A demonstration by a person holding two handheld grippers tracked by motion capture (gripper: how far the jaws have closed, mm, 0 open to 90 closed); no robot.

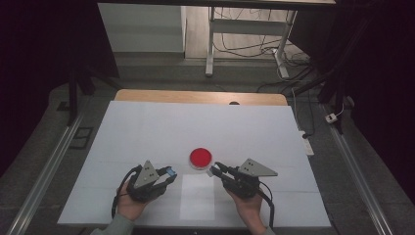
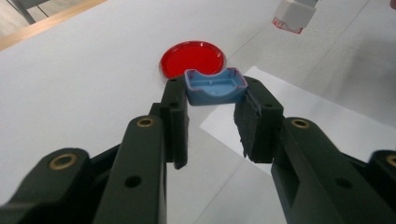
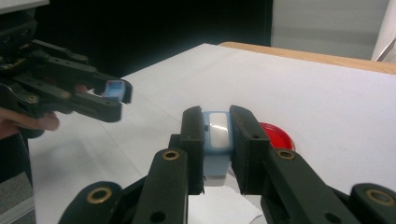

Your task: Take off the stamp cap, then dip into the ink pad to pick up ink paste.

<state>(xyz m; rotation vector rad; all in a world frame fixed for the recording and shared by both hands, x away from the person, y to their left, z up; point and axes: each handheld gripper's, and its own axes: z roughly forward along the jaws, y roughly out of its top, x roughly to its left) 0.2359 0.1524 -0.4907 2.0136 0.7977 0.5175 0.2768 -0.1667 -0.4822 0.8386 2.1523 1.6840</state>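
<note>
A person's two hands hold black grippers over a white table [image 1: 147, 132], either side of a round red dish [image 1: 201, 157] that lies flat near the table's middle.

The left gripper [image 2: 215, 95] is clamped on a small blue cap [image 2: 215, 87], its jaws pinching the cap's two short ends. The cap is a shallow, hollow tray with rounded corners and a thin pinkish rim; its open side faces up and back toward the camera, and its long axis runs across the jaws, from one pad to the other. In the left gripper view it hangs just in front of the red dish, slightly above the table; in the high view it shows as a blue spot [image 1: 170, 172] left of the dish.

The right gripper [image 3: 217, 133] is closed on a pale blue case [image 3: 217, 140] with a glossy white oval face. The case stands between the jaws with its long axis running along them, just right of the dish; its lower end is hidden, so its full shape is hard to tell.

A white paper sheet [image 1: 197, 197] lies flat on the table just nearer the person than the dish.
</note>
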